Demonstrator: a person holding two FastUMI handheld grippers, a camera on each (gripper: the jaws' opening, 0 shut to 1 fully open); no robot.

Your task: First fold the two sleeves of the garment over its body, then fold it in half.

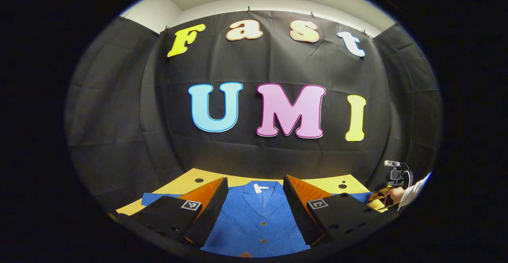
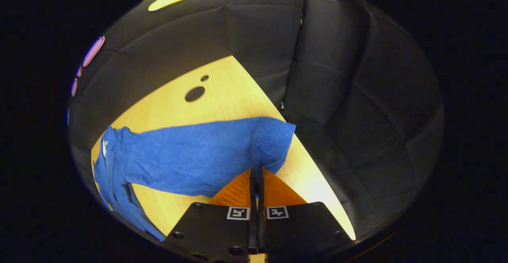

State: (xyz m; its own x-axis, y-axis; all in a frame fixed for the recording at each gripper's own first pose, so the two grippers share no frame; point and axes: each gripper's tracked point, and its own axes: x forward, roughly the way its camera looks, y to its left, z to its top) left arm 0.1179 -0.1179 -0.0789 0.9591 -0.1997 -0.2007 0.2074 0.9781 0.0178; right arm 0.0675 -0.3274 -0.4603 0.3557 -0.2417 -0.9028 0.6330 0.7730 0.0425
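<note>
The blue buttoned knit garment (image 1: 260,219) lies flat on the yellow wooden surface (image 2: 222,100), both sleeves spread; nothing looks folded yet; the right claw (image 2: 256,171) is pinched tight on one sleeve's cuff (image 2: 272,142); the left claw (image 1: 254,199) hangs wide above the body, empty; both sleeve folds and the halving remain.

Dim booth, sharp, fisheye-warped edges.

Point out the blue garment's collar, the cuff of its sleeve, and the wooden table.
collar (image 1: 262,189): left gripper view, on the lapel below the white tag.
sleeve cuff (image 2: 274,140): right gripper view, on the sleeve's end above the shut tongs.
wooden table (image 2: 222,96): right gripper view, bare top near its holes.
</note>
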